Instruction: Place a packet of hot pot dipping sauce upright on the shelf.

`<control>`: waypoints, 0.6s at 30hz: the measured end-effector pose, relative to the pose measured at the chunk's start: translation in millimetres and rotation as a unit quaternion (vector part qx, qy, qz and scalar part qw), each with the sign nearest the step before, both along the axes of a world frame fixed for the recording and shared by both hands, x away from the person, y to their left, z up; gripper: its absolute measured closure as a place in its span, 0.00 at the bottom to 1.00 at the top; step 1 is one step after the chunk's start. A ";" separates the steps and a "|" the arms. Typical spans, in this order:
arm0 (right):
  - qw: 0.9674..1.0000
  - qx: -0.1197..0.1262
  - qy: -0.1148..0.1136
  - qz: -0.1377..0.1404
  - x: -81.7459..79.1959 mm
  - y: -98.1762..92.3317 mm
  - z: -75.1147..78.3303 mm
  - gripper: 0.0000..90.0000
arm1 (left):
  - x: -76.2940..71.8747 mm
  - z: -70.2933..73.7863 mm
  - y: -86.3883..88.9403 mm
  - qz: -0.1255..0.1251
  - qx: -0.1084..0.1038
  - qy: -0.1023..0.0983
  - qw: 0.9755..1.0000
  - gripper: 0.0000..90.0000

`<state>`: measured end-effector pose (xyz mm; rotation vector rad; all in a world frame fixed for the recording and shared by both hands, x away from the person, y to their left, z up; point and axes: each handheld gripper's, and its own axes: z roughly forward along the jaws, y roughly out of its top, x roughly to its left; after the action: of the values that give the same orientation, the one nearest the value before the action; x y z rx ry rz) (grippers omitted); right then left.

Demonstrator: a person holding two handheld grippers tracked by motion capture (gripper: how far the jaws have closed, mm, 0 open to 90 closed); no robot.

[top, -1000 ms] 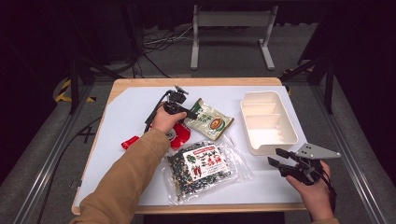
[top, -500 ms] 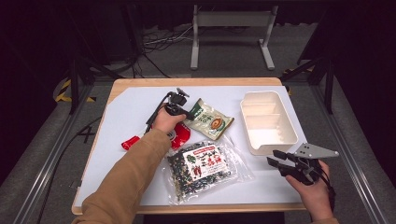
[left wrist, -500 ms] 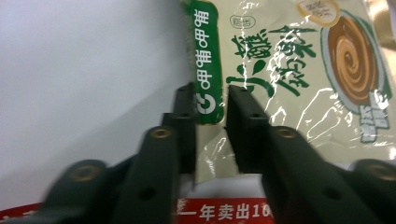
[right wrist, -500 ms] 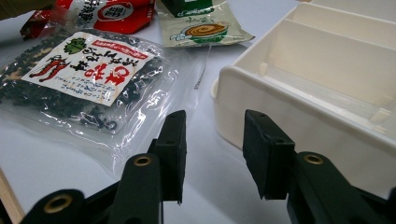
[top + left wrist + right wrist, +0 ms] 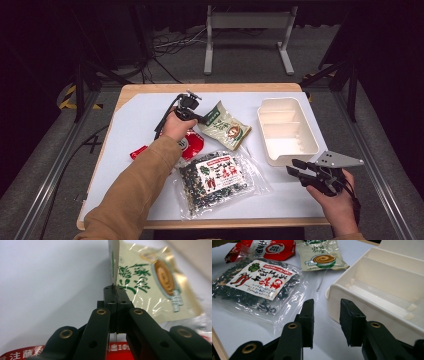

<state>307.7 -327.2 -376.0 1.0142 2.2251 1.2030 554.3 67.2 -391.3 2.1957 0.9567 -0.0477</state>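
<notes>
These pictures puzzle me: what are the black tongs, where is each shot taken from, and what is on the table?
A person holds a hand-operated gripper in each hand. One camera looks down from above; the other two ride on the grippers, looking along their black fingers. The left gripper has just closed on the edge of the pale green packet. The right gripper, jaws apart and lately narrowing, holds nothing beside the white divided tray. Also on the table: a red packet and a clear bag of dark flakes.

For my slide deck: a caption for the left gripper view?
Left gripper pinches the cream-and-green packet by its edge above the white table.
</notes>
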 end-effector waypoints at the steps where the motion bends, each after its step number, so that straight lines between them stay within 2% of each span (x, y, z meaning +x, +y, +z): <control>1: 1.000 -0.004 -0.005 0.000 0.5 0.6 2.8 0.72 | -1.4 3.9 0.0 -0.004 0.002 -0.003 1.000 1.00; 5: 1.000 -0.005 -0.012 0.001 1.0 1.1 8.2 0.71 | -10.4 23.0 -1.2 -0.015 0.000 -0.023 1.000 1.00; 9: 1.000 -0.007 -0.017 0.002 2.3 1.3 12.9 0.72 | -20.3 43.7 -0.3 -0.028 -0.027 -0.041 0.998 1.00; 12: 1.000 -0.007 -0.016 0.006 3.4 2.1 15.2 0.77 | -28.4 56.9 -1.5 -0.038 -0.039 -0.051 0.997 1.00; 18: 1.000 -0.011 -0.019 0.018 7.5 7.2 23.3 0.79 | -48.8 78.9 -12.5 -0.076 -0.030 -0.084 0.993 1.00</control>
<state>315.2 -320.0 -352.7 0.9390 2.2306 1.2006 505.5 54.7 -312.4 2.1749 0.6868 0.0361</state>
